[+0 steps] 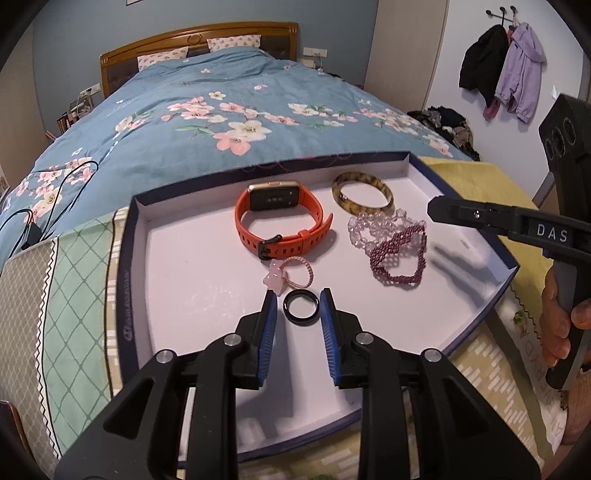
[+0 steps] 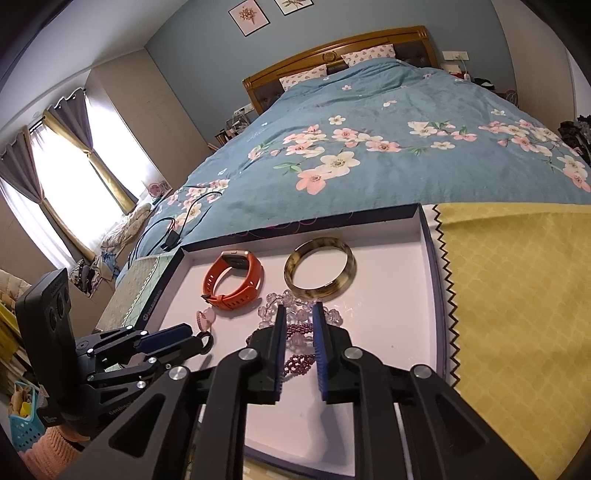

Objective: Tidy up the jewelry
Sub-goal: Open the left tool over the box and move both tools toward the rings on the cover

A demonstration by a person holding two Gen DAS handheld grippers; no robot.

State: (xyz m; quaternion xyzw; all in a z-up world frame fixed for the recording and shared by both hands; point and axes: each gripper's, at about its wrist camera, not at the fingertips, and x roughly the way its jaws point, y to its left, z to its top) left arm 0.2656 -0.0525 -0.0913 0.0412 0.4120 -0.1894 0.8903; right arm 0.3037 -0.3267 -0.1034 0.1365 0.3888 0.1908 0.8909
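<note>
Both tongs [image 1: 298, 295] [image 2: 299, 314] gape narrowly, empty, inside the tray's [image 1: 138, 229] rim, black ring [image 1: 300, 306] between left pads.

A bed with a carved wooden headboard [image 1: 199, 35] carries a blue quilt printed with pink and white blossoms [image 1: 207, 122]. A black cable [image 1: 55, 192] lies on the quilt. A lilac jacket [image 1: 519, 70] and dark garment [image 1: 480, 66] hang from wall hooks. Purple curtains [image 2: 22, 173] flank a bright window.

A glossy black ring [image 1: 300, 307] lies at six o'clock on the matt white card tray [image 1: 192, 266]; a rubbery orange watch strap [image 1: 280, 225] and polished tortoiseshell bangle [image 1: 362, 197] lie towards twelve.
</note>
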